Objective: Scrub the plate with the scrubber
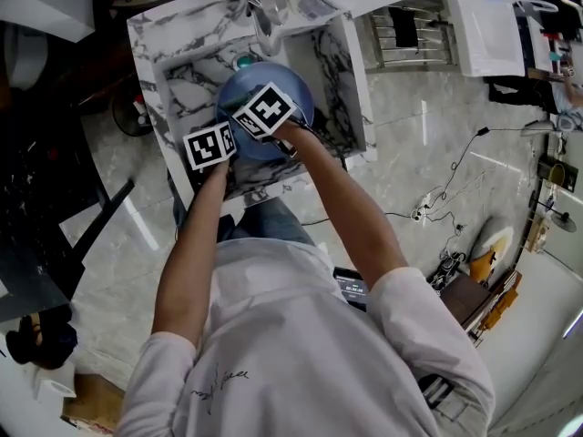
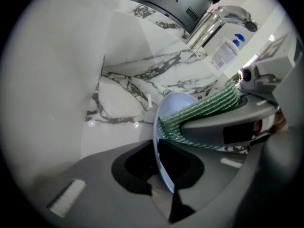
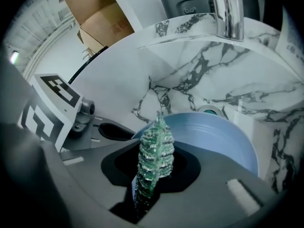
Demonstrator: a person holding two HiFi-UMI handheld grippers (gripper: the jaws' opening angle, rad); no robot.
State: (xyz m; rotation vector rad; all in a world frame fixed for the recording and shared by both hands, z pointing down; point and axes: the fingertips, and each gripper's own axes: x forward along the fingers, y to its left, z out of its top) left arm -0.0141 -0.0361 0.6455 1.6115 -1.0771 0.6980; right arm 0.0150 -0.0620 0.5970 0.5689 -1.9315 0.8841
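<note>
Plate (image 3: 223, 137), blue, stands on edge inside the marble sink (image 1: 182, 76), its rim clamped between the left gripper's (image 2: 161, 167) fingers. The right gripper's (image 3: 149, 172) fingers pinch the green mesh scrubber (image 3: 153, 151), which lies against the plate's face. A chrome faucet (image 3: 228, 11) rises behind.

The plate (image 3: 223, 137) is smooth, the scrubber (image 3: 154, 156) rough mesh, the sink (image 3: 190, 80) glossy marble.

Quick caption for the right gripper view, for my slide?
Right gripper pinches the green scrubber upright beside the blue plate, over the marble sink.
</note>
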